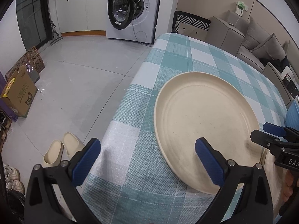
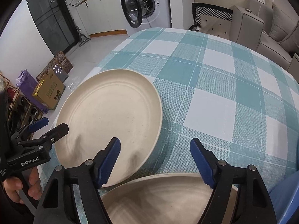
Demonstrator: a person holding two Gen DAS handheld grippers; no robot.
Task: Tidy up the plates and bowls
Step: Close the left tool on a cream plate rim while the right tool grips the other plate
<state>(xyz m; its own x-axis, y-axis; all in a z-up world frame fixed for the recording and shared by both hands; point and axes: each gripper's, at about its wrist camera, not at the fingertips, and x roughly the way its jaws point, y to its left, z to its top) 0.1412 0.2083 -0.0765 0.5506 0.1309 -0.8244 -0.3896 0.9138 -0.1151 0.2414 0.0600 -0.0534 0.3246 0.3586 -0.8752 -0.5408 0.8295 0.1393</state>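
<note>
On the floor at the far left sit a cardboard box [image 1: 19,95] and a pair of cream slippers [image 1: 61,149], with a white washing machine [image 1: 131,11] standing behind, its round door swung open. The left gripper [image 1: 147,163] hangs over the near left edge of the desk [image 1: 173,56], which wears a teal-and-white checked cloth; its jaws are spread wide with nothing between them, the left blue pad over the desk's edge and the right one above the near part of the cream plate [image 1: 205,123]. That plate lies flat and face up near the desk's left edge; being round, it has no long axis and points nowhere in particular. In the right wrist view the right gripper [image 2: 155,160] is poised over the gap between the plate and a second cream dish [image 2: 158,197], seemingly a bowl though only its far rim and part of its hollow show, which sits at the near edge just right of the plate. Its jaws stand apart, released, gripping nothing. Further right a grey sofa [image 2: 261,31] runs beyond the desk.
</note>
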